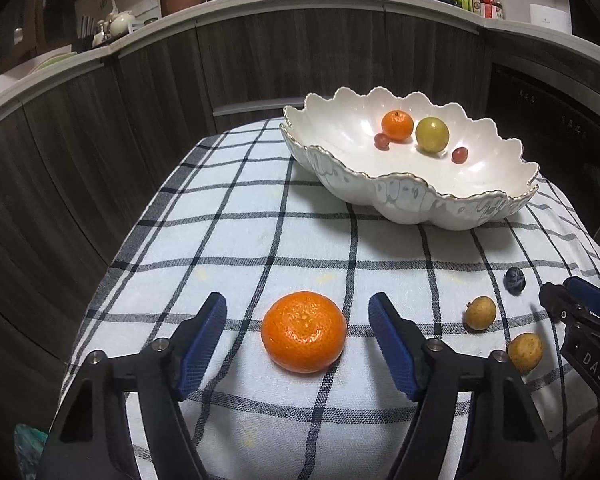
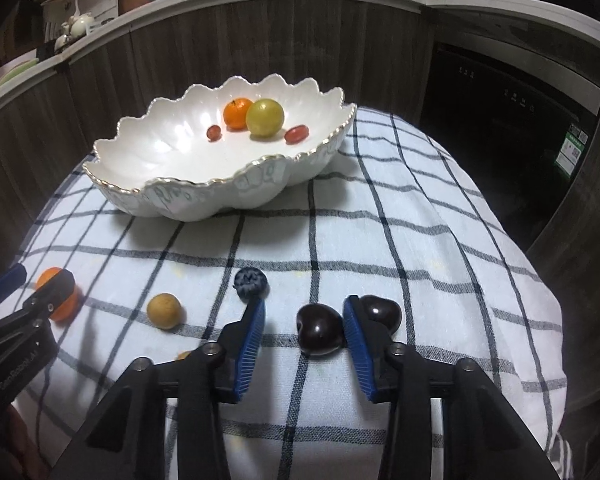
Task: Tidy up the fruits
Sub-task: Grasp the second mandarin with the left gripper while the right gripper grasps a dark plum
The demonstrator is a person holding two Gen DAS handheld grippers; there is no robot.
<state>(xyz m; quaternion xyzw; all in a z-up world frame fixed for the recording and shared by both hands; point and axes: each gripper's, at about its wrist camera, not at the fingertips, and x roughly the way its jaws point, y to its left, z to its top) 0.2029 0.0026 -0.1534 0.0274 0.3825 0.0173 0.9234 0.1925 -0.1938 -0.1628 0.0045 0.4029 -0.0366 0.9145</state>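
A large mandarin [image 1: 304,332] lies on the checked cloth between the fingers of my left gripper [image 1: 297,308], which is open with a gap on each side of the fruit. My right gripper [image 2: 304,303] is open around a dark cherry [image 2: 320,330]. The cherry sits against the right pad and clear of the left one. A second cherry [image 2: 382,312] lies just outside the right finger. The white scalloped bowl [image 1: 380,176] at the back holds a small mandarin [image 1: 397,125], a yellow-green fruit [image 1: 432,135] and two small red fruits.
A blueberry [image 2: 251,280] rests just beyond my right gripper's left fingertip. Two tan longans [image 1: 481,312] [image 1: 525,352] lie between the grippers. The cloth drops off at both sides, with dark cabinets and a cluttered counter behind the bowl.
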